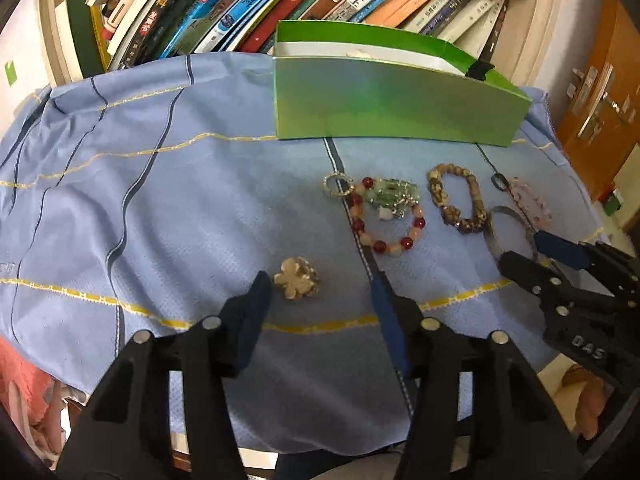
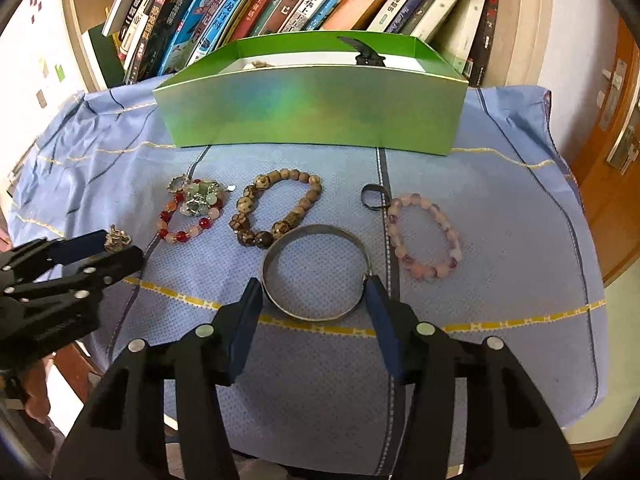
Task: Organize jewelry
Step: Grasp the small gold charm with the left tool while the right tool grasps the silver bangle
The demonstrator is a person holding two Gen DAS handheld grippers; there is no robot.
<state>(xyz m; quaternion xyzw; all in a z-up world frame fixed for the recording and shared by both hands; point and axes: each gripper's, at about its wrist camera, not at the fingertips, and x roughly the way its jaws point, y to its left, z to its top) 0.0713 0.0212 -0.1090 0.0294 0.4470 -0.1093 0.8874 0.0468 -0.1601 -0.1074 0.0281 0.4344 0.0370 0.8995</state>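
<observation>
Jewelry lies spread over a pale blue cloth with yellow and navy stripes (image 2: 500, 208) that covers the bench, in front of a row of leaning books (image 2: 280, 4) on a shelf. At the far edge of the cloth stands a long open green cardboard box (image 2: 312, 116), a black clip (image 2: 366, 54) fixed to its back wall and some pale pieces just visible inside.

Nearer lies a plain silver metal bangle (image 2: 316, 272), flat on the cloth. The right gripper (image 2: 314, 312) points forward, low over the bench, its blue-padded jaws spread wide to either side of the bangle's near half; the right-hand pad touches or nearly touches the rim, the left-hand one stands just beside it.

Beyond the bangle, touching its far edge, is a brown wooden bead bracelet (image 2: 276, 208). To the right rests a pink translucent bead bracelet (image 2: 424, 236) with a small dark loop (image 2: 374, 196) at its far left end. To the left is a red and cream bead bracelet (image 2: 188, 216) with a green and silver charm cluster (image 2: 202, 196) lying over its far side.

Smallest is a silver flower-shaped brooch (image 1: 296, 278), apart from the rest. The left gripper (image 1: 320, 292) angles in low, its jaws spread wide, the brooch between the tips and close to the left-hand pad.
</observation>
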